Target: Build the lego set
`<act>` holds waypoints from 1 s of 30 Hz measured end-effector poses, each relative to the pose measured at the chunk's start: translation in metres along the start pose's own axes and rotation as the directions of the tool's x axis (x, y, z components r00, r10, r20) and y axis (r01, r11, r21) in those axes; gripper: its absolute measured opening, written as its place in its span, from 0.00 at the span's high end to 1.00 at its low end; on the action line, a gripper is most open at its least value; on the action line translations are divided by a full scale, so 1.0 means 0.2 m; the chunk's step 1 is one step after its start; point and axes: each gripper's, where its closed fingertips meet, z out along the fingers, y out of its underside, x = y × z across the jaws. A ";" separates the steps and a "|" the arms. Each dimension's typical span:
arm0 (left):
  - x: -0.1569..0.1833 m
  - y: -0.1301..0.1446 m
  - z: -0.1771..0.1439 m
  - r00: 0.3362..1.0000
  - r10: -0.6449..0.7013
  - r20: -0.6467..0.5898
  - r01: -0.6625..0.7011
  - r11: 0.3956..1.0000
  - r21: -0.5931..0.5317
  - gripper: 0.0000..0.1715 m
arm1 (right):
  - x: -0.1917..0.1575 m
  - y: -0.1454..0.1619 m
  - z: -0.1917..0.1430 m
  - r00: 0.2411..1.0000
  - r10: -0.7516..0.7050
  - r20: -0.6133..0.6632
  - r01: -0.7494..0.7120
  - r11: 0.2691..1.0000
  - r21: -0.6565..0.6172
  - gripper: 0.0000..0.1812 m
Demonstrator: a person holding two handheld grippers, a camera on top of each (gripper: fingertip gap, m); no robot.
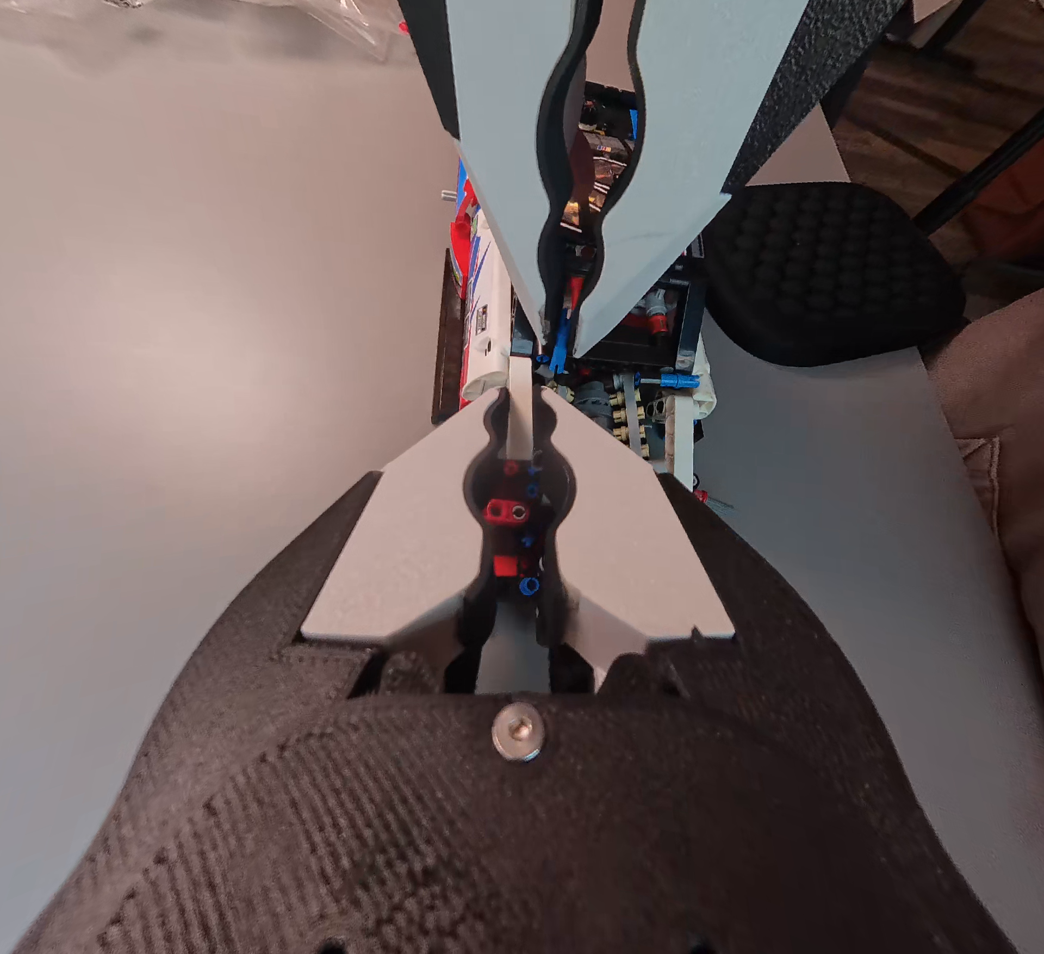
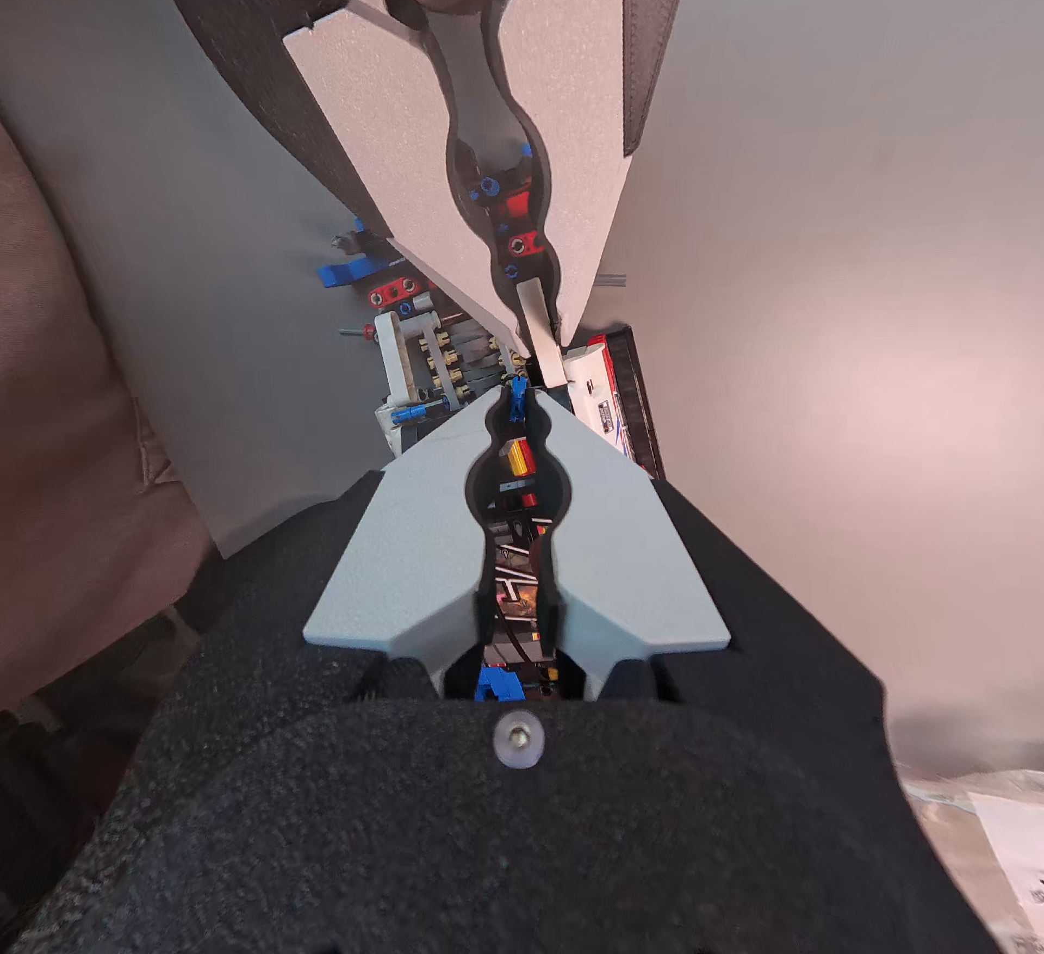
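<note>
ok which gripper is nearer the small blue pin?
Right. The right gripper has its tips shut on the blue pin; the left gripper, clamping a white beam, sits just beside it, tip to tip.

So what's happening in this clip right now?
A person is working on a partly built lego model on a table with two handheld grippers meeting tip to tip. The left gripper is shut on a white piece. The right gripper pinches a small blue pin beside it.
</note>
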 end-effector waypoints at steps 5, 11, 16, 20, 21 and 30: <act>-0.01 -0.02 0.02 1.000 -0.005 0.019 0.005 1.000 0.022 0.96 | 0.01 0.02 -0.01 1.000 0.027 -0.006 -0.026 0.997 0.069 0.99; 0.02 -0.07 -0.04 1.000 0.016 0.003 -0.016 0.995 0.096 0.90 | 0.01 0.03 -0.03 0.999 0.037 -0.013 -0.035 0.991 0.127 0.99; 0.09 -0.06 -0.01 0.997 0.076 -0.009 -0.076 0.994 0.075 0.93 | 0.00 0.03 -0.05 1.000 0.014 -0.010 -0.013 0.993 0.116 0.99; 0.10 -0.07 0.02 0.994 0.102 0.025 -0.104 0.991 0.084 0.96 | -0.02 0.00 -0.05 1.000 -0.005 0.004 0.004 0.992 0.128 0.99; 0.09 -0.08 0.02 0.994 0.102 0.028 -0.104 0.991 0.087 0.98 | -0.02 -0.01 -0.05 1.000 -0.006 0.013 0.004 0.990 0.138 0.99; 0.09 -0.09 0.01 1.000 0.028 -0.014 -0.025 0.989 0.145 0.99 | -0.02 -0.04 -0.07 0.999 -0.041 -0.014 0.043 0.968 0.247 0.99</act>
